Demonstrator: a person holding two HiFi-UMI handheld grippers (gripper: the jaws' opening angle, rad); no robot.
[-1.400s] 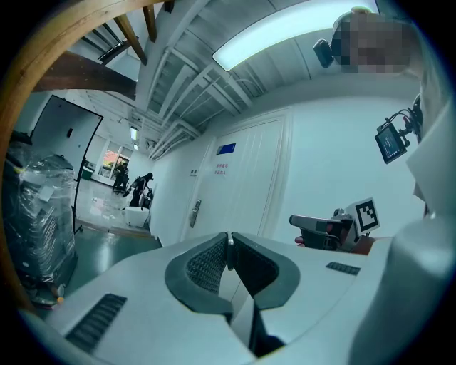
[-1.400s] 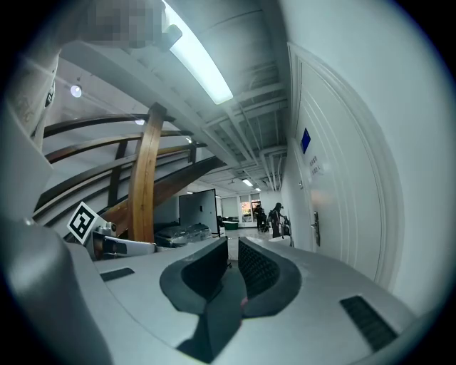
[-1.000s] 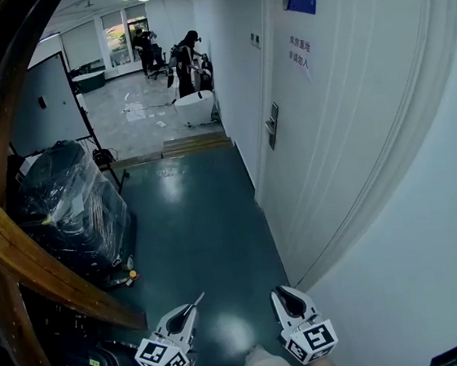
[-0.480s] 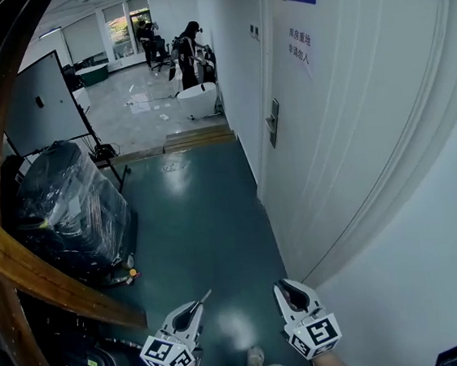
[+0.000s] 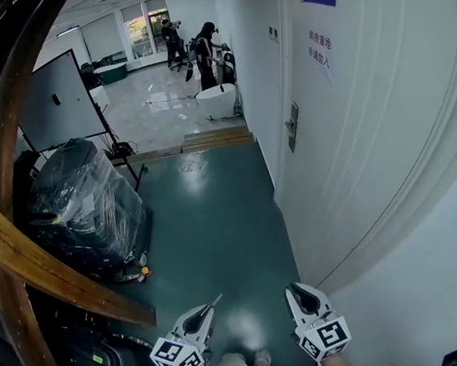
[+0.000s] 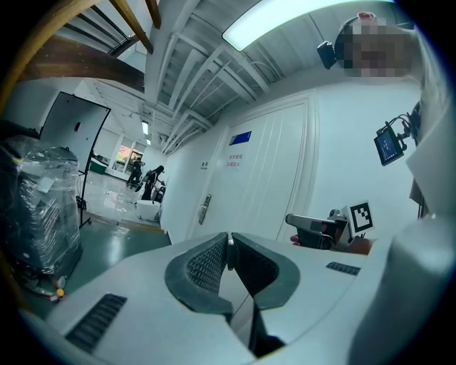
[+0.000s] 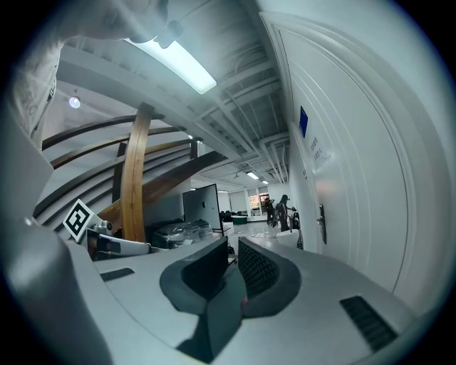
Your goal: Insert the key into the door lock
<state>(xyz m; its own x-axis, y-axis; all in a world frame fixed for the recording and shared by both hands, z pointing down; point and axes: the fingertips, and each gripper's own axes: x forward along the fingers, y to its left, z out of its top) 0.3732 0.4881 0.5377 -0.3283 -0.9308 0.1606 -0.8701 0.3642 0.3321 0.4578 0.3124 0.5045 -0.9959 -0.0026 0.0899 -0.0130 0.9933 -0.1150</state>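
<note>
In a corridor beside the door (image 5: 369, 121), left gripper (image 5: 203, 313) clamped on key (image 5: 216, 301), right gripper (image 5: 302, 292) slightly parted, empty, lock (image 5: 293, 126) well ahead.

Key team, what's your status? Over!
Left gripper shut on key. Right gripper slightly open, empty. Door lock ahead on right, not reached. Wrapped bundle left of path.

Left tool (image 5: 202, 315), right tool (image 5: 304, 294) pale grey; dark ribbed pads (image 6: 205, 264); black-white marker cubes (image 5: 176, 358)
</note>
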